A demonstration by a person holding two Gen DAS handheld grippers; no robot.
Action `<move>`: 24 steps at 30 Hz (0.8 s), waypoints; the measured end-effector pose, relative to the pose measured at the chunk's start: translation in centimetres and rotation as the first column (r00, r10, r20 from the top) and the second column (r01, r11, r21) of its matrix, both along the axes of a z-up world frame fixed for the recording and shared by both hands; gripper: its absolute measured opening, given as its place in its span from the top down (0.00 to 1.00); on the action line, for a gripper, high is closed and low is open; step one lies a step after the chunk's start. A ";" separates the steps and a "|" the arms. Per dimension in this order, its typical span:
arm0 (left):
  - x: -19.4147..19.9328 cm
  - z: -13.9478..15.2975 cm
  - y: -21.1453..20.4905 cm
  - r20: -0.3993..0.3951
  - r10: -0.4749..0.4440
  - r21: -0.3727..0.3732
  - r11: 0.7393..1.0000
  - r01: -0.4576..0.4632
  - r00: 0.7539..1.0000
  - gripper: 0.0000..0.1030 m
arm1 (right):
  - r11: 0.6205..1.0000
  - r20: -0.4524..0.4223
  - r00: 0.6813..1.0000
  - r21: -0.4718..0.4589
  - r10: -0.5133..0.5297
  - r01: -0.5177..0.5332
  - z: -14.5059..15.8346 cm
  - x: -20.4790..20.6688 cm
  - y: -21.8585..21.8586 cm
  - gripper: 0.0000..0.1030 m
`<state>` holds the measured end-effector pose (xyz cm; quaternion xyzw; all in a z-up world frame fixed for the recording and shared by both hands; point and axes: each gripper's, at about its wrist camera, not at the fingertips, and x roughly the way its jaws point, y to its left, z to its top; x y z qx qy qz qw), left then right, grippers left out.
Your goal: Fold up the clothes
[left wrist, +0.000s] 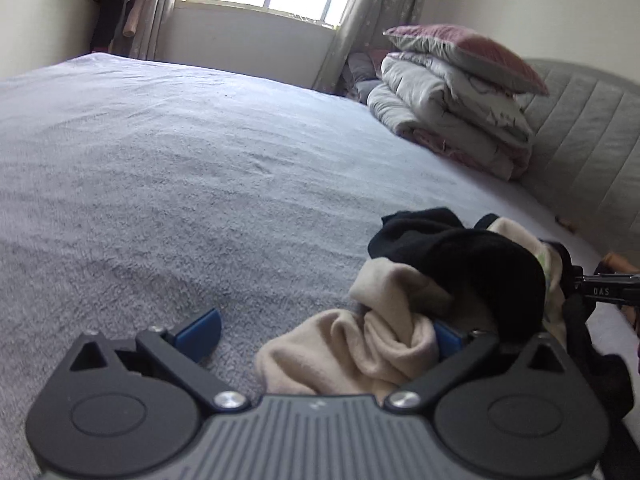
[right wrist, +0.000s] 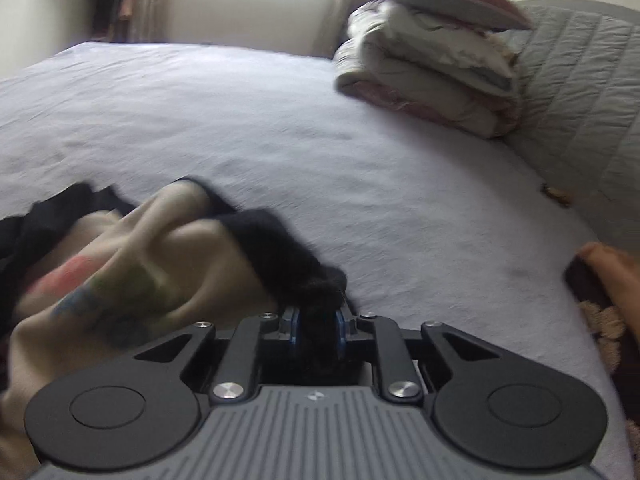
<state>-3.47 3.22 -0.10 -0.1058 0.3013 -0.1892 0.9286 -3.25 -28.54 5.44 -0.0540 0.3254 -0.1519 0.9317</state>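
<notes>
Cream-and-black garment (left wrist: 432,292) lies crumpled on the bed (left wrist: 200,160), strung between both hands — right gripper (right wrist: 316,330) clamped on its black edge, left gripper (left wrist: 320,336) gaping around cream folds, unpinched.

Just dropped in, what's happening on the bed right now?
A person is folding a crumpled cream and black garment on the pale grey bedsheet. The right gripper is clamped on its black edge. The left gripper stands wide open, cream cloth lying between its blue fingers, not gripped.
</notes>
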 end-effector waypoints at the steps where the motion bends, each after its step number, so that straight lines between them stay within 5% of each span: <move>1: 0.1 0.0 0.1 -0.001 0.000 -0.011 1.000 0.000 1.000 0.00 | 1.000 0.020 1.000 -0.013 -0.016 0.017 0.6 0.0 -0.6 0.83; 10: 0.1 -0.3 0.5 -0.001 0.000 -0.058 0.998 0.000 1.000 0.00 | 0.987 0.153 0.988 -0.158 -0.015 0.040 5.2 -0.7 0.2 0.82; 14: 0.1 -0.3 0.6 -0.001 0.000 -0.064 0.998 0.000 1.000 0.00 | 0.976 -0.105 0.991 -0.194 0.083 -0.102 0.4 0.4 2.4 0.77; 16: 0.1 -0.3 0.6 -0.001 0.000 -0.065 0.998 -0.001 1.000 0.00 | 0.973 -0.088 0.995 -0.222 0.050 -0.069 -0.4 -0.8 3.7 0.75; 18: 0.2 -0.4 0.6 -0.001 0.000 -0.065 0.998 0.000 1.000 0.00 | 0.984 0.003 0.998 -0.172 0.057 -0.055 0.8 -2.8 5.3 0.68; 21: 0.2 -0.4 0.7 0.000 0.001 -0.064 0.998 -0.001 1.000 0.00 | 0.983 0.080 0.980 0.000 0.183 -0.183 2.6 -5.0 7.9 0.47; 24: 0.1 -0.4 0.6 0.000 0.001 -0.064 0.998 -0.001 1.000 0.00 | 0.916 0.058 0.942 0.224 0.330 -0.334 2.4 -4.8 10.2 0.42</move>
